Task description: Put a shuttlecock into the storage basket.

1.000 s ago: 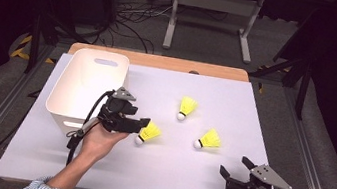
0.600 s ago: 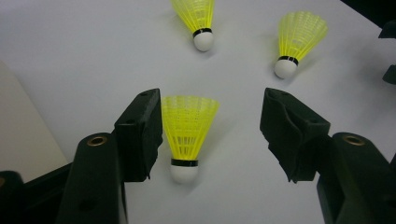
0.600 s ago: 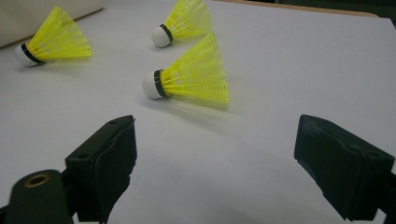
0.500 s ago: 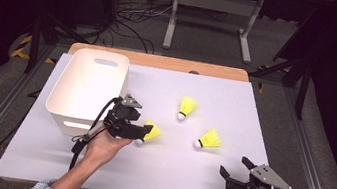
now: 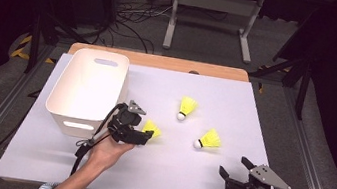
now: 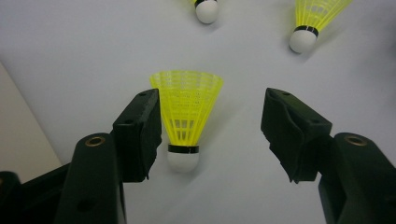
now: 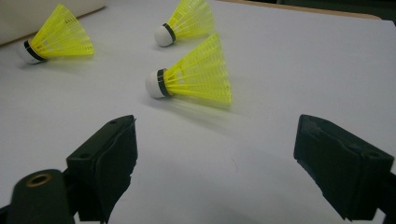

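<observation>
Looking down from the high view, the left gripper (image 5: 146, 137) sits low over the white table (image 5: 255, 112), just right of the white basket (image 5: 89, 87), with its tips at the nearest yellow shuttlecock (image 5: 153, 128). Two more shuttlecocks lie farther right: the middle shuttlecock (image 5: 186, 107) and the right shuttlecock (image 5: 208, 139), each apart from the others. The right gripper (image 5: 236, 168) rests near the table's front right corner, jaws spread, nothing between them.

In the left gripper view, the jaws stand apart and straddle the nearest yellow shuttlecock (image 6: 187, 116). It lies on the table with its white cork toward the camera and its skirt pointing away. One pad is close against the skirt's side; the other is clearly apart from it, so the shuttlecock is not gripped.

In the right gripper view, the jaws are wide apart over bare table. The right shuttlecock (image 7: 194, 74) lies on its side ahead of them, well clear of both pads.
</observation>
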Available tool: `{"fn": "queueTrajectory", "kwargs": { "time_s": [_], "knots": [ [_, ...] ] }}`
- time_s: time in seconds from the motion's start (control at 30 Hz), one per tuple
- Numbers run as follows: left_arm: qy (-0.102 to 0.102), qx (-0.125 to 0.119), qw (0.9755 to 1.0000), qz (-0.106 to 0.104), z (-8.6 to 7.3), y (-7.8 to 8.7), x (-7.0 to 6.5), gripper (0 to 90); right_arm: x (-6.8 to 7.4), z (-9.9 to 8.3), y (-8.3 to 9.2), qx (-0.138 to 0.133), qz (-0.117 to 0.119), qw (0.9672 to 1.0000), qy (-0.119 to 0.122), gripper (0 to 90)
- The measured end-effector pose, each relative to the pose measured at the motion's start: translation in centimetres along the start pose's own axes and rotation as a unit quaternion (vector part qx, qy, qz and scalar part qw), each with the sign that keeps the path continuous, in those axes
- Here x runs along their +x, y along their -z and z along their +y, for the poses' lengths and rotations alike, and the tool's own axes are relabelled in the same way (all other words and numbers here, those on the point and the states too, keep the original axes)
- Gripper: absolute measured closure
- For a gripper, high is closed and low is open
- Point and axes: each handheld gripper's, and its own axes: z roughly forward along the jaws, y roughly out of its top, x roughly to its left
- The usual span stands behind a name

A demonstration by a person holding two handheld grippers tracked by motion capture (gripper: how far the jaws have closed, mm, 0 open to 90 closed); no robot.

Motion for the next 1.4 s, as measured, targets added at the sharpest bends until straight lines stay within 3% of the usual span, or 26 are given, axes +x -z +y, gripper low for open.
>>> {"fn": "queueTrajectory", "kwargs": {
  "time_s": [1.4],
  "knots": [
    [0.018,0.070,0.9971,0.024,-1.3,-3.9,1.0,42.0,0.0,0.0,0.0,0.002,0.000,1.0000,-0.001,13.8]
  ]
}}
